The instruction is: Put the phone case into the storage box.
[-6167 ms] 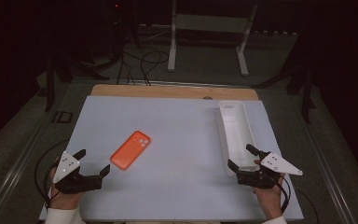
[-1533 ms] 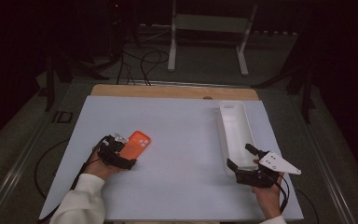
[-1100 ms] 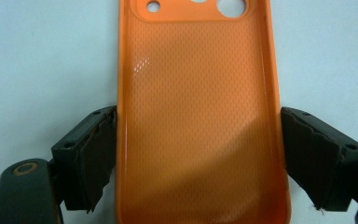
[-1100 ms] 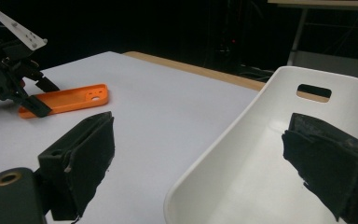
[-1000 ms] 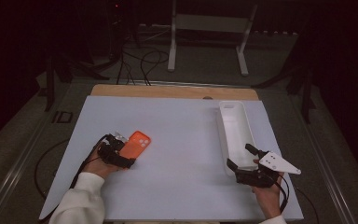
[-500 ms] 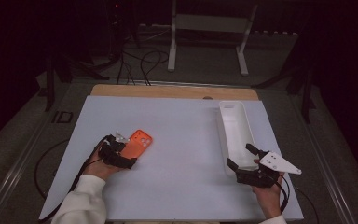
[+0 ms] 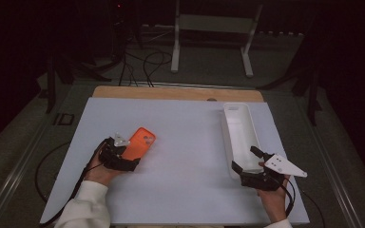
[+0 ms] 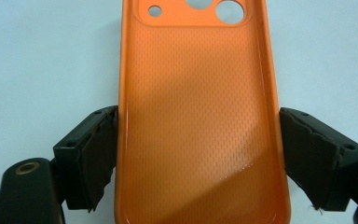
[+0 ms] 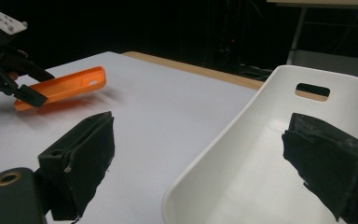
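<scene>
An orange phone case (image 7: 141,141) lies inside-up at the left of the white table top (image 7: 185,180). My left gripper (image 7: 129,152) is shut on its near end, one pad on each long edge. In the left gripper view the case (image 8: 196,116) spans the whole gap between the pads (image 8: 95,158). In the right gripper view the case (image 9: 60,88) tilts, with a shadow under it, held by the left gripper (image 9: 30,86). My right gripper (image 7: 244,159) stands open at the near end of a long white tray (image 7: 237,133), holding nothing. The tray's rim (image 9: 205,154) passes between its jaws.
A wooden strip (image 7: 176,92) runs along the table's far edge. Behind the table stands a white metal frame (image 7: 214,23), with cables (image 7: 147,61) on the dark floor. The white tray is bare inside.
Since several seconds ago my left gripper has come up from the near left corner to the orange case and closed on it. Over the last second the case has barely shifted. The right gripper has stayed put.
</scene>
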Available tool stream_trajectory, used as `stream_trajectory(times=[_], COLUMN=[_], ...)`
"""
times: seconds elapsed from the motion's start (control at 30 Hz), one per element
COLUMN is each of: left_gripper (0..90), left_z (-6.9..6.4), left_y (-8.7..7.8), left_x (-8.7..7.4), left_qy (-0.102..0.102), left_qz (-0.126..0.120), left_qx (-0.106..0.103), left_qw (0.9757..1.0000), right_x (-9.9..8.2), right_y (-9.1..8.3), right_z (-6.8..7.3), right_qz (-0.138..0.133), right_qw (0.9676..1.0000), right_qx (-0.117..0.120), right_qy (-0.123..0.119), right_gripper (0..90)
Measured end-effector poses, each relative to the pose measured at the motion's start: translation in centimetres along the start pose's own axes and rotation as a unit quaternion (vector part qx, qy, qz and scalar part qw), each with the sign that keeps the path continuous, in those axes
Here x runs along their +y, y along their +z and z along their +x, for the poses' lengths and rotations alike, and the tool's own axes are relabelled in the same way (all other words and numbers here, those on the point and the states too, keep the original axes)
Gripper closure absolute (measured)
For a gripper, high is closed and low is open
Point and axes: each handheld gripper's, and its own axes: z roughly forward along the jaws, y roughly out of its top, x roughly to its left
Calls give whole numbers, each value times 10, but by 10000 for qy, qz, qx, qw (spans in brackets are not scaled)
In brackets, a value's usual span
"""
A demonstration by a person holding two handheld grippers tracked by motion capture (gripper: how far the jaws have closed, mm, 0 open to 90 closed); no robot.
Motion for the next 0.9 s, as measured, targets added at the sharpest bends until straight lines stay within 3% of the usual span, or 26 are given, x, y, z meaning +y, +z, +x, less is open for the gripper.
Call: stream_trajectory(times=[0.3,0.9], left_gripper=[167,168], left_z=[-2,-12], left_y=[-9,-18], left_x=[-3,-5], left_qy=[-20,8], left_qz=[-313,-892], left_qx=[111,211], left_qw=[9994,9958], right_x=[-1,-2], right_y=[1,4], right_z=[0,-1], right_qz=[32,128], right_qw=[10000,9998], right_qx=[-10,-56], right_qy=[24,114], right_gripper=[86,86])
